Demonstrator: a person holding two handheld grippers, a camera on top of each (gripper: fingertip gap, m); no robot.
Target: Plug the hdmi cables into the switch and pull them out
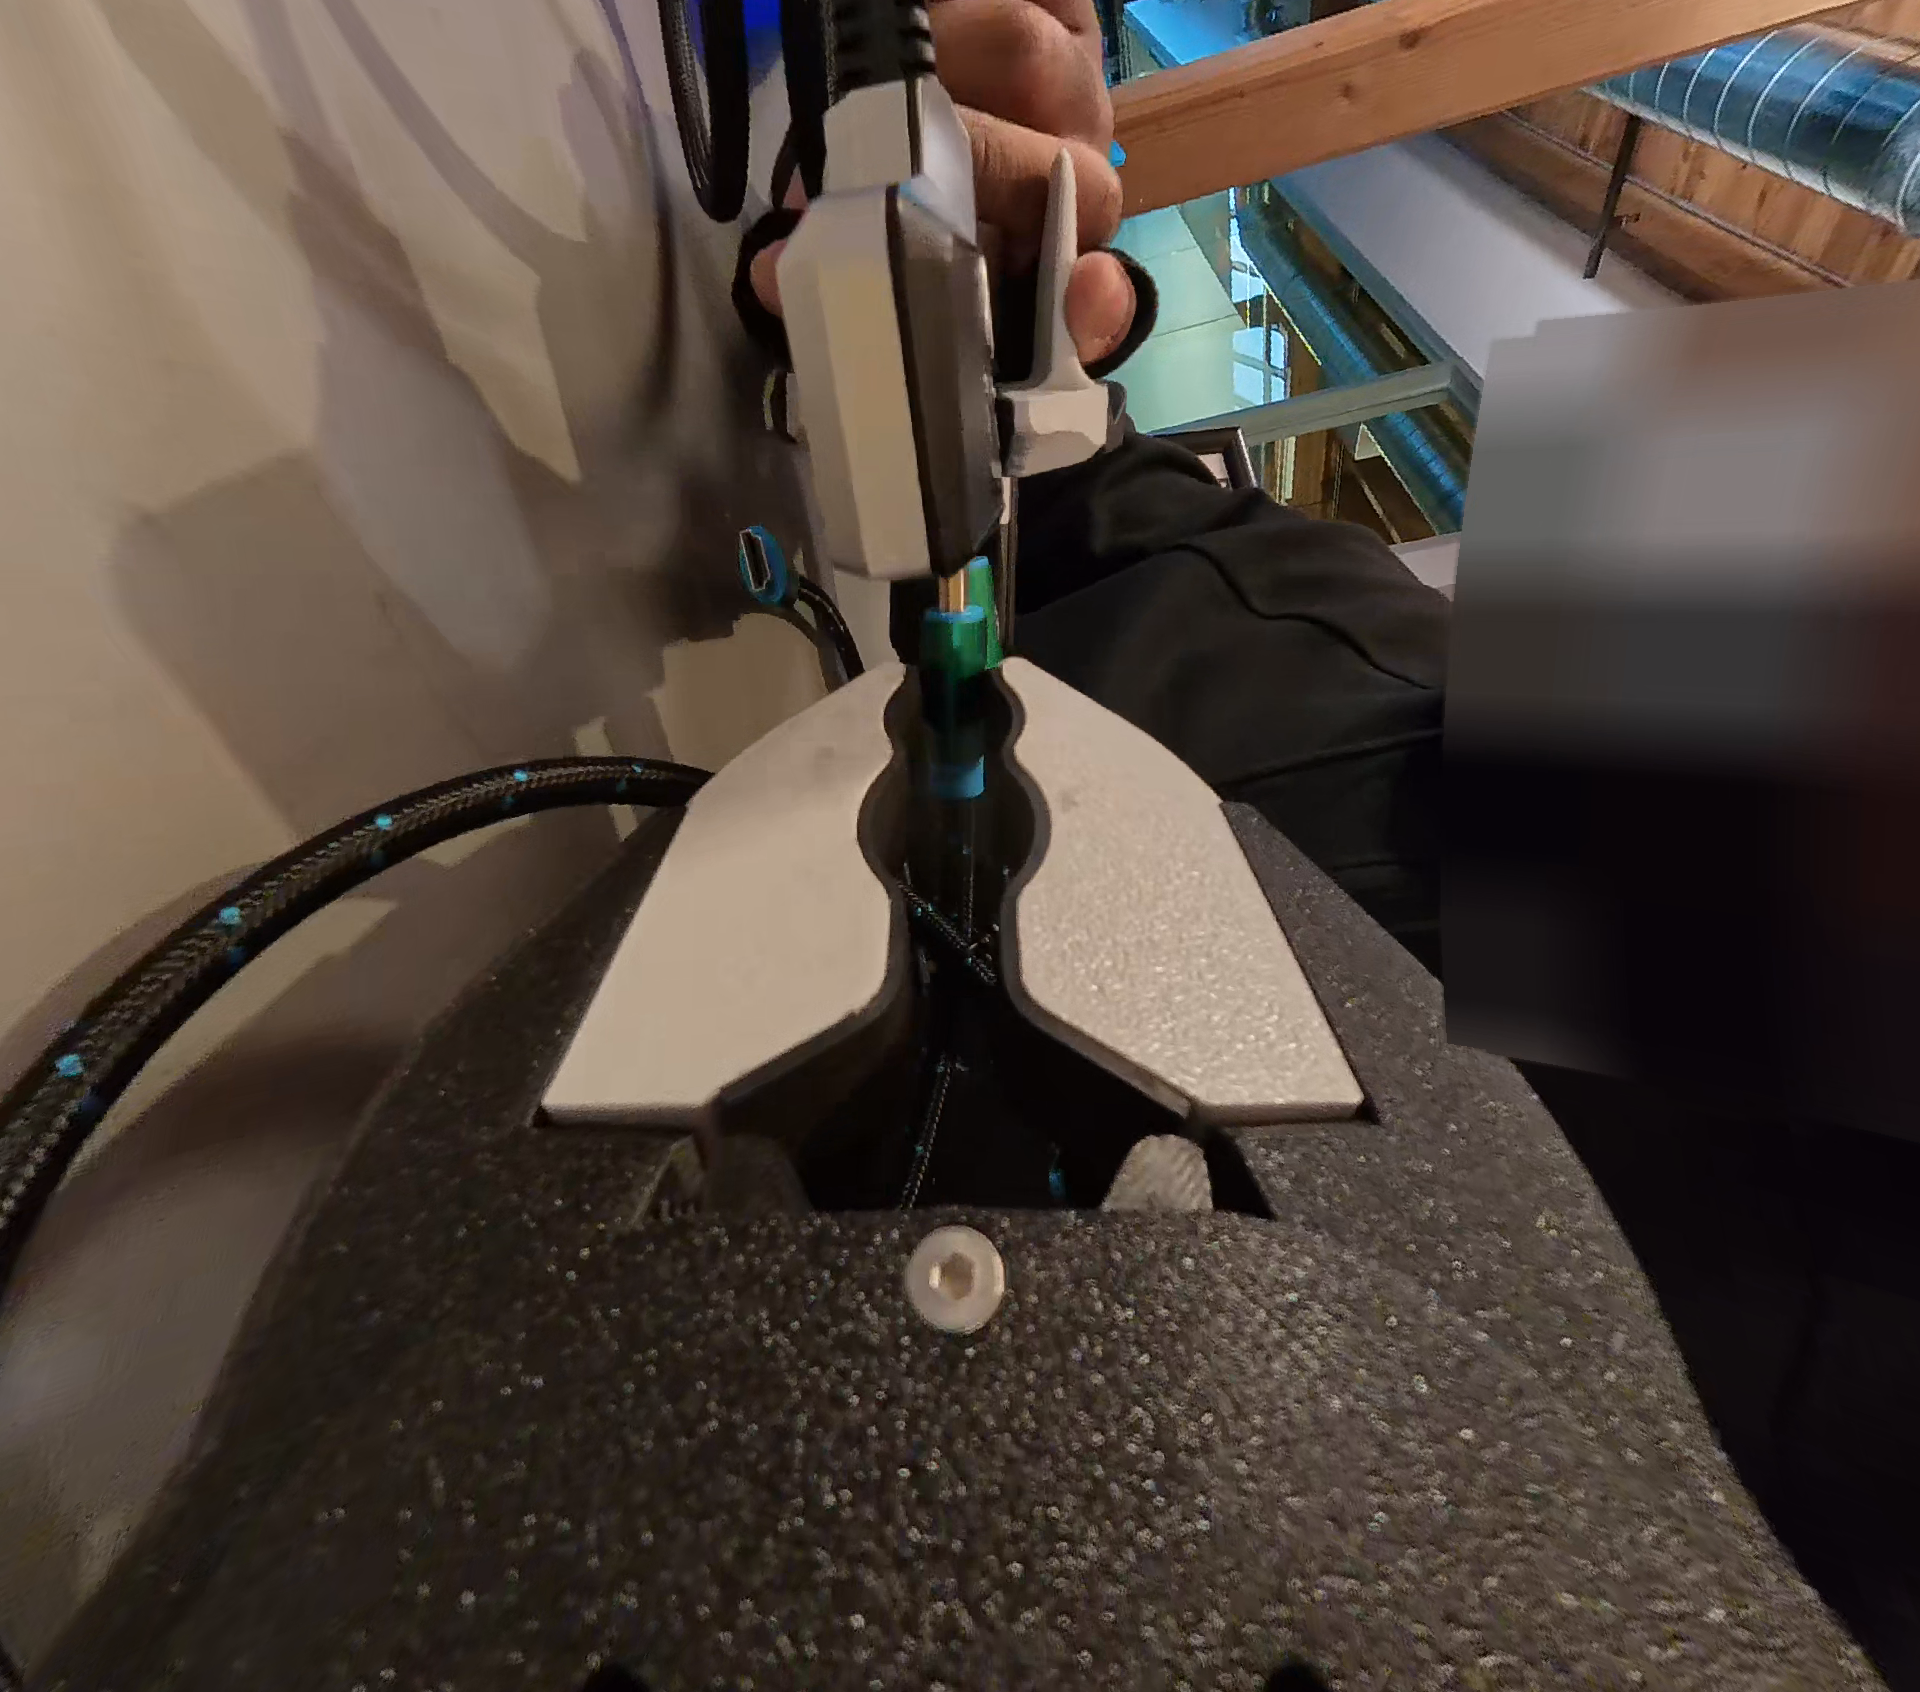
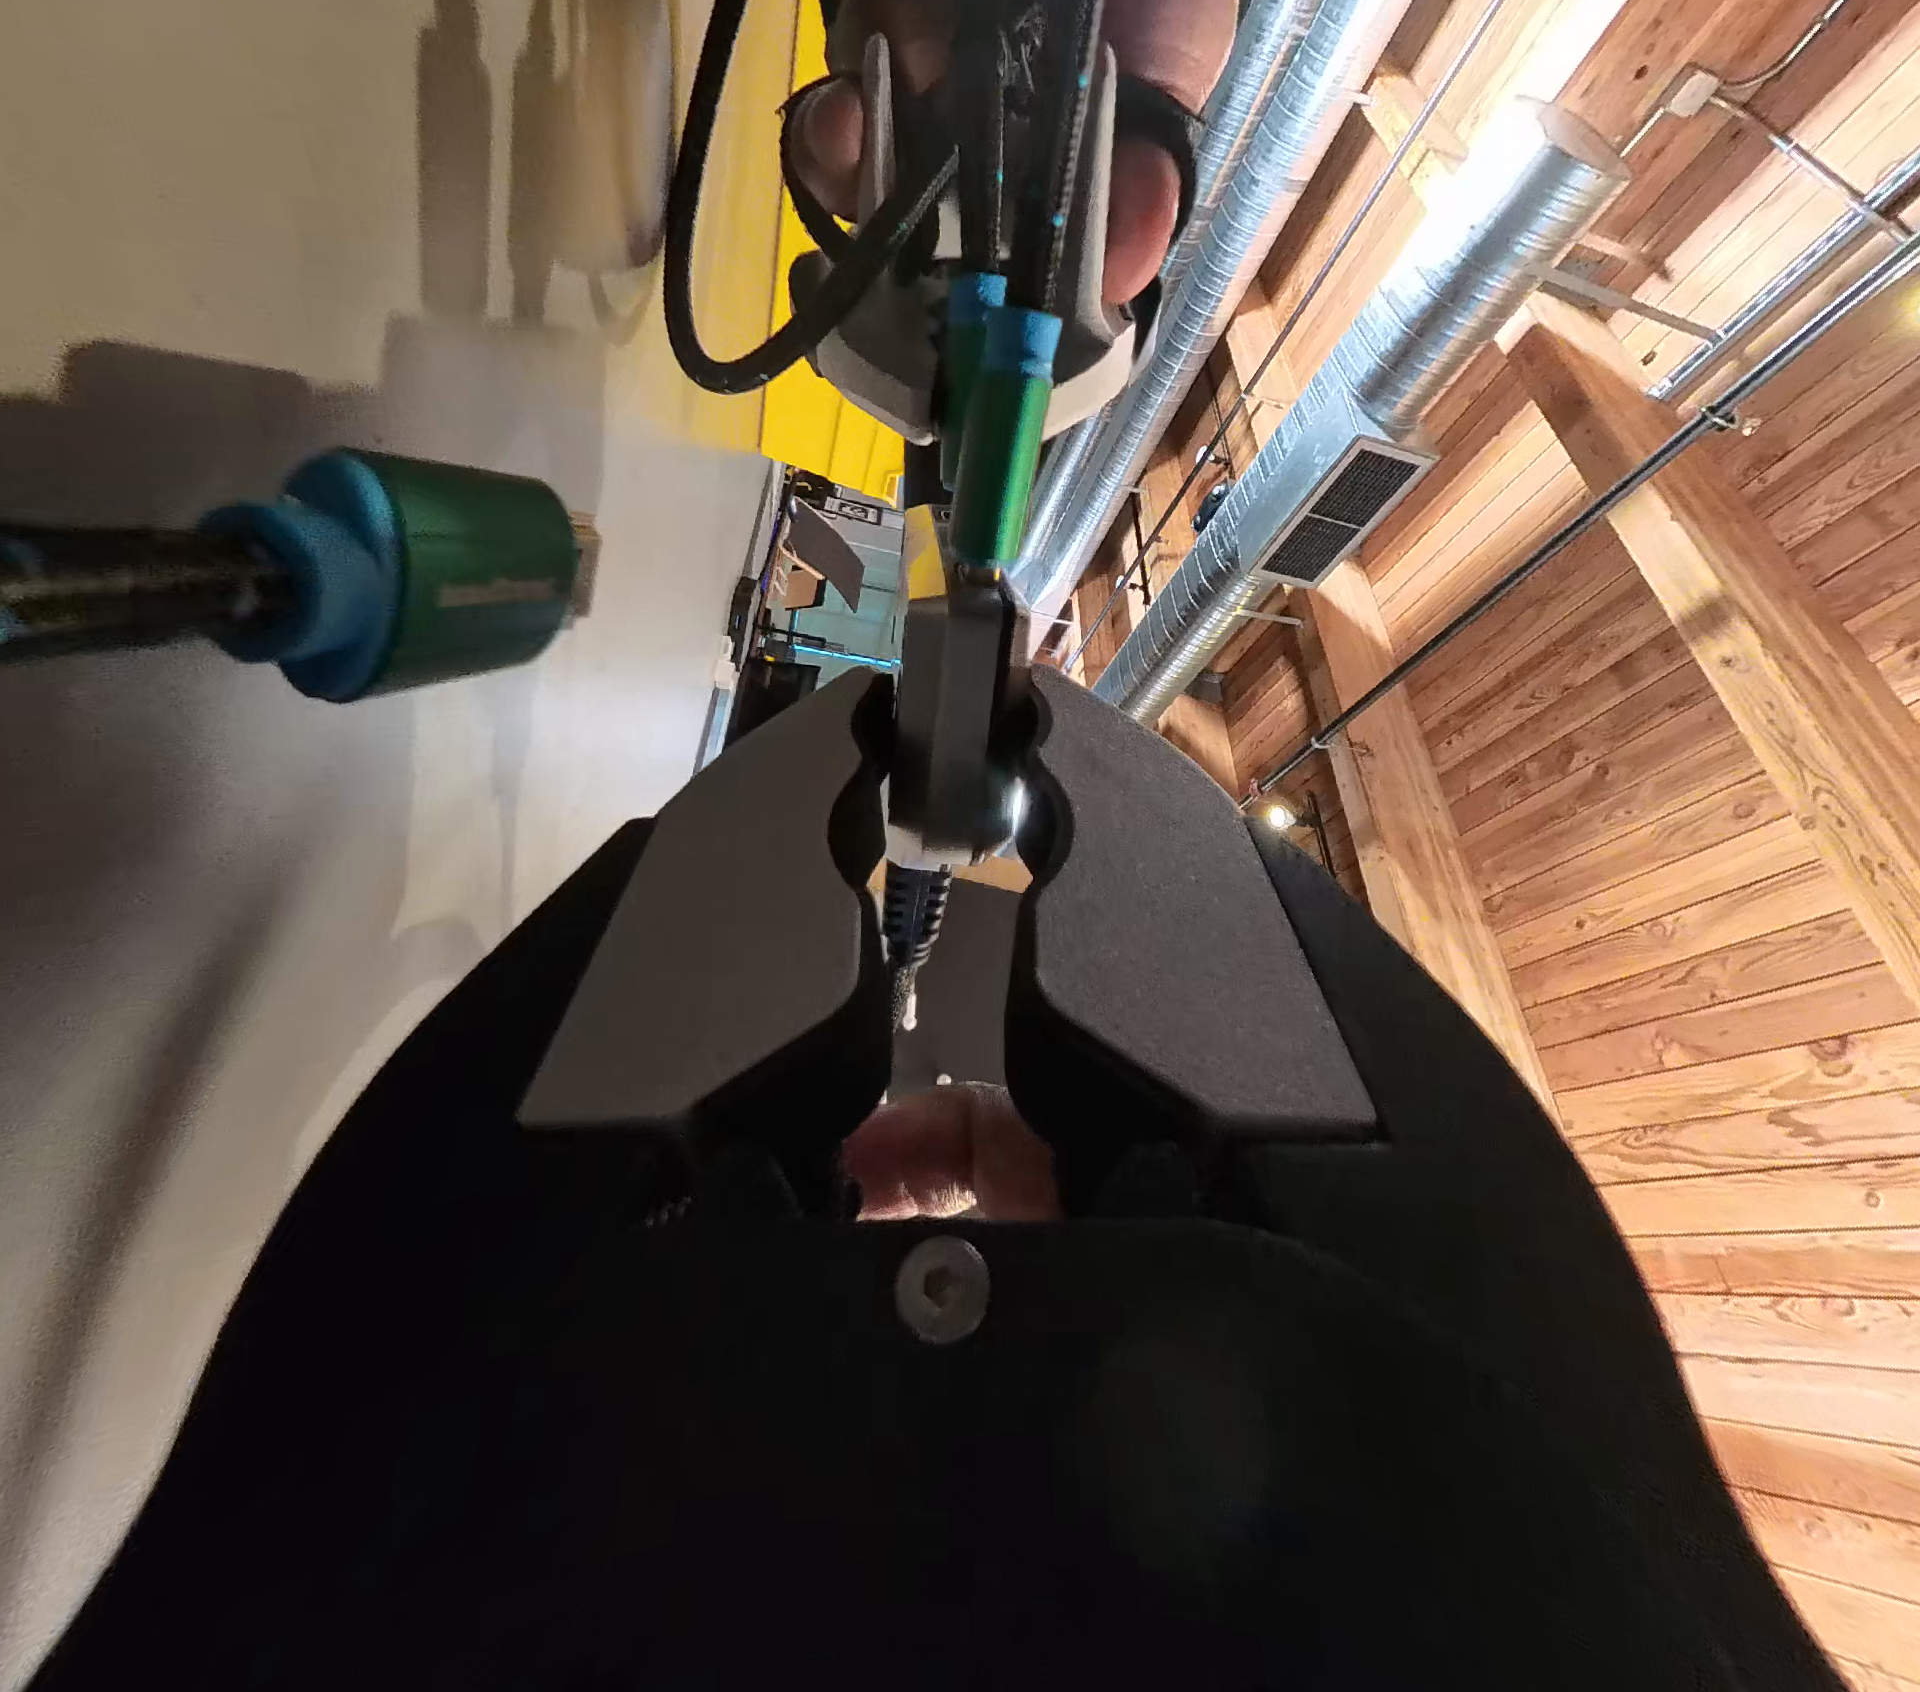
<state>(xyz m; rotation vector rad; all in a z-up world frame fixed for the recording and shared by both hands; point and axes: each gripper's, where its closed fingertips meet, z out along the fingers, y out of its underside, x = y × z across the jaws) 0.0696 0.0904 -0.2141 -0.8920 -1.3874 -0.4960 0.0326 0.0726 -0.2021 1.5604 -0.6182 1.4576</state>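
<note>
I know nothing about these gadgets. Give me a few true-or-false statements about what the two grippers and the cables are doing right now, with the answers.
1. The left gripper is shut on a green HDMI plug. True.
2. The right gripper is open and holds nothing. False: it is shut on the dark switch.
3. The held plug's gold tip meets the switch's end. True, though how deep it sits cannot be told.
4. A loose green plug appears left in the right wrist view. True.
5. The plugs have red collars. False: the collars are blue.
6. The ceiling is bare concrete. False: wooden planks and metal ducts show.
</note>
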